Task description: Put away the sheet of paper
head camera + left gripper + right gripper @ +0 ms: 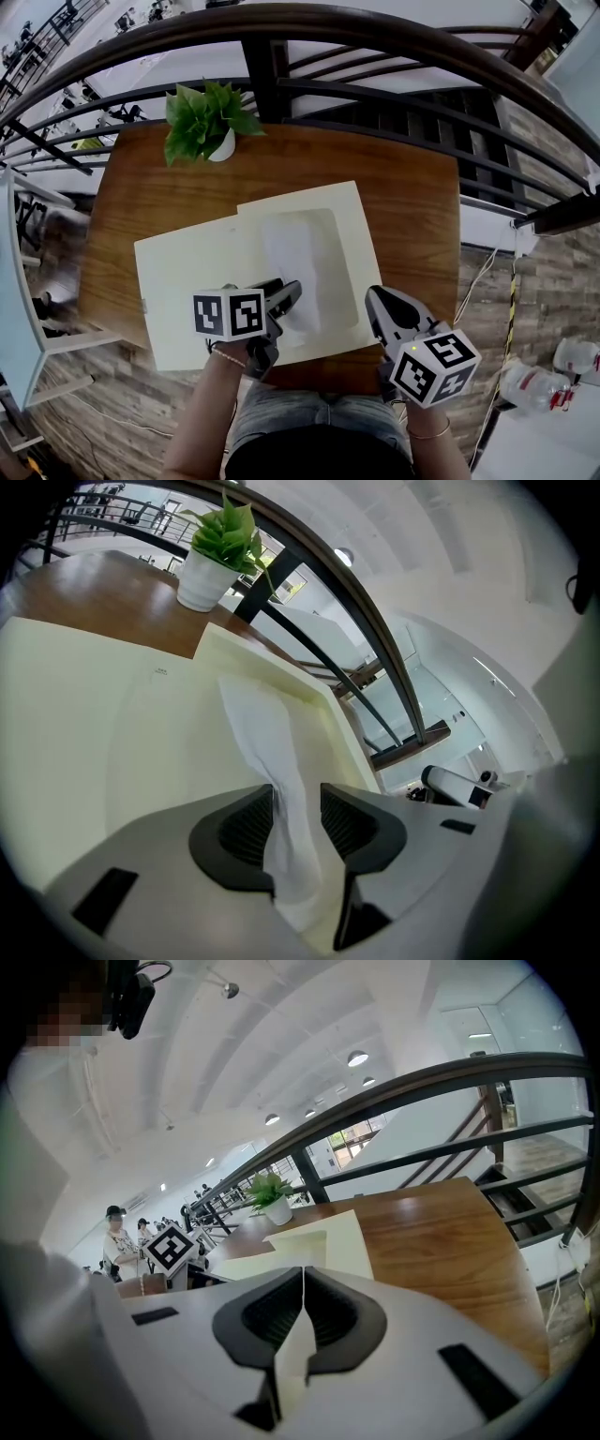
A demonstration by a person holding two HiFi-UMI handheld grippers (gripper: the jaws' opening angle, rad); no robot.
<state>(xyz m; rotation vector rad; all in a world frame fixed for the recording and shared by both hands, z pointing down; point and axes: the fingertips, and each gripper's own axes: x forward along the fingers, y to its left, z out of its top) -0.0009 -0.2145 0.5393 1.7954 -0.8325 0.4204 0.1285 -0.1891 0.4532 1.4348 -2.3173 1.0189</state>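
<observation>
The sheet of paper (298, 258) lies on the open cream folder (187, 281), its near end loose between the half-parted jaws of the left gripper (298, 803), which do not pinch it. The right gripper (302, 1288) is clamped on the folder's near right edge. The placing looks done, so next the left should back clear without dragging the sheet before the folder is closed.

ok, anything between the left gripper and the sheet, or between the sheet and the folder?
Nothing visible. The sheet of paper already runs between the left gripper's open jaws and lies on the folder, whose edge the right gripper pinches.
</observation>
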